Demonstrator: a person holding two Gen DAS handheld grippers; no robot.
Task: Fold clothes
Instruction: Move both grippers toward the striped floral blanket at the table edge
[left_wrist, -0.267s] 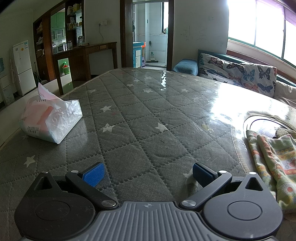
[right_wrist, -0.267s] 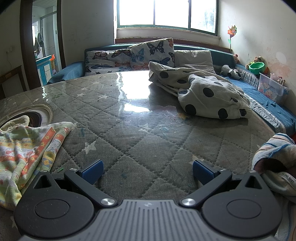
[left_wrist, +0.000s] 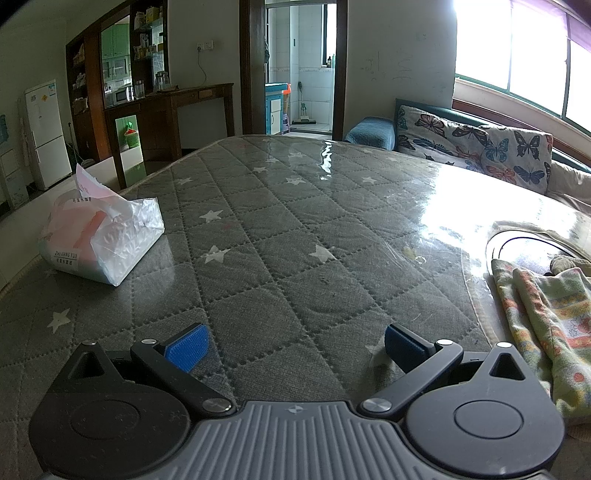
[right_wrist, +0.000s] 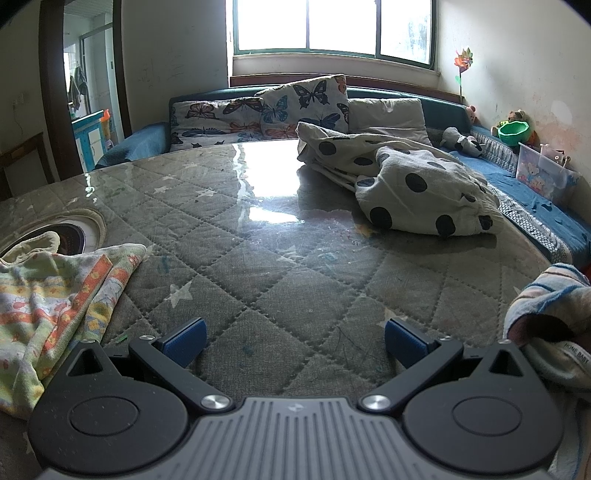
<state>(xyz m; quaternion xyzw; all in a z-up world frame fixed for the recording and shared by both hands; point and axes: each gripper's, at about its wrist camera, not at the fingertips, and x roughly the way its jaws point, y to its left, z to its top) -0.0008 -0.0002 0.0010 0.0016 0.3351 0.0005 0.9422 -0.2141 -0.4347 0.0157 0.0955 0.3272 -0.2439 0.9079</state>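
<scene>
A pale green and orange patterned garment (left_wrist: 546, 317) lies crumpled on the grey quilted table cover (left_wrist: 280, 236), right of my left gripper (left_wrist: 293, 345), which is open and empty. In the right wrist view the same garment (right_wrist: 55, 291) lies to the left of my right gripper (right_wrist: 293, 341), also open and empty. A striped garment (right_wrist: 554, 314) lies at the right edge beside the right gripper. A white cloth with black dots (right_wrist: 406, 184) is heaped at the far right of the table.
A white plastic bag (left_wrist: 99, 236) with pink contents sits on the table's left side. A round opening (right_wrist: 62, 236) in the table shows beside the patterned garment. A sofa with butterfly cushions (right_wrist: 266, 107) runs behind the table. A doorway (left_wrist: 299, 66) lies beyond.
</scene>
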